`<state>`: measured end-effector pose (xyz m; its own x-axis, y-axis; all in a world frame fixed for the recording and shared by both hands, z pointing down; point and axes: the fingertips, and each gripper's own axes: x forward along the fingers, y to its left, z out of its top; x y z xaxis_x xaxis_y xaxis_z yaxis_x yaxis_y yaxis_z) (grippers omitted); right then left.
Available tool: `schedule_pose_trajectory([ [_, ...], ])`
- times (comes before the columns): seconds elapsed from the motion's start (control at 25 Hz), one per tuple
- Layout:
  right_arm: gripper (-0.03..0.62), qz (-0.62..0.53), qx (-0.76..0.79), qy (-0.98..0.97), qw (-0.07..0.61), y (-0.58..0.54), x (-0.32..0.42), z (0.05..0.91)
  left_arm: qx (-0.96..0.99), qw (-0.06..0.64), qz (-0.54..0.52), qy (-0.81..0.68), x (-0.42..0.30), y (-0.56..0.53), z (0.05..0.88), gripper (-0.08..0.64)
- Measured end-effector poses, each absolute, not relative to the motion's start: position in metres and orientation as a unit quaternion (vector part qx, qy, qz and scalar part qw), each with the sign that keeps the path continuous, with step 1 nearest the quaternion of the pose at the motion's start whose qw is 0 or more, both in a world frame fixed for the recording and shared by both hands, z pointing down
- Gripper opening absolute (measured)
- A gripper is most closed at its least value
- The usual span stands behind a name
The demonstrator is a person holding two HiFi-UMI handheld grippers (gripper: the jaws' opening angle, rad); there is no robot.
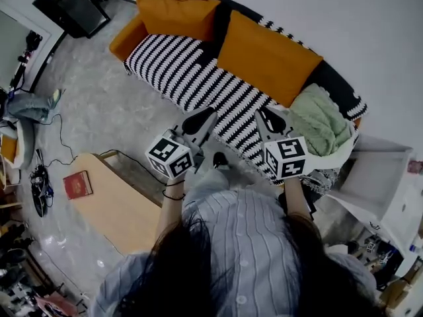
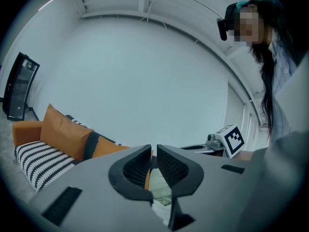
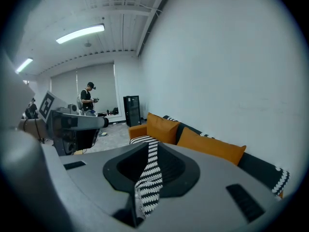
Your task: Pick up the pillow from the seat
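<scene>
Two orange pillows lean against the sofa's back, one at the left end (image 1: pixel 177 15) and one further right (image 1: pixel 268 58), above the black-and-white striped seat (image 1: pixel 185 68). My left gripper (image 1: pixel 209 113) and right gripper (image 1: pixel 263 113) hover side by side over the seat's front edge, both shut with nothing in them. Neither touches a pillow. In the left gripper view my left gripper (image 2: pixel 153 150) points level at the wall, with the pillows (image 2: pixel 65 132) to its left. In the right gripper view my right gripper (image 3: pixel 152 146) points along the sofa, and both pillows (image 3: pixel 161 128) (image 3: pixel 210 146) lie ahead.
A green blanket (image 1: pixel 320 121) is heaped on the sofa's right end. A wooden table (image 1: pixel 119 207) with a red book (image 1: pixel 78 184) stands at my left, a white box (image 1: pixel 377 177) at my right. Cables lie on the floor. Another person (image 3: pixel 88 99) stands far off.
</scene>
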<state>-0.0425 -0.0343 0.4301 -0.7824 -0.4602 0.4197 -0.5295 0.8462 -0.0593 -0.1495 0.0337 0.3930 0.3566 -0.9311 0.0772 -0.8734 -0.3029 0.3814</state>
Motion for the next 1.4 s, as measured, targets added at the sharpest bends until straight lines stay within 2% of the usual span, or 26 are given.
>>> schedule_pose_trajectory([
  [0.36,0.064,0.103,0.309,-0.924,0.202,-0.044,-0.056,0.442,0.821,0.196,-0.072,-0.531,-0.172,0.022,0.405,0.025],
  [0.88,0.064,0.149,0.368,-0.894,0.207,-0.063,-0.009,0.467,0.830,0.232,-0.054,-0.505,-0.164,0.000,0.431,0.026],
  [1.4,0.064,0.167,0.408,-0.875,0.199,-0.161,0.029,0.484,0.837,0.230,-0.021,-0.496,-0.173,-0.106,0.443,0.025],
])
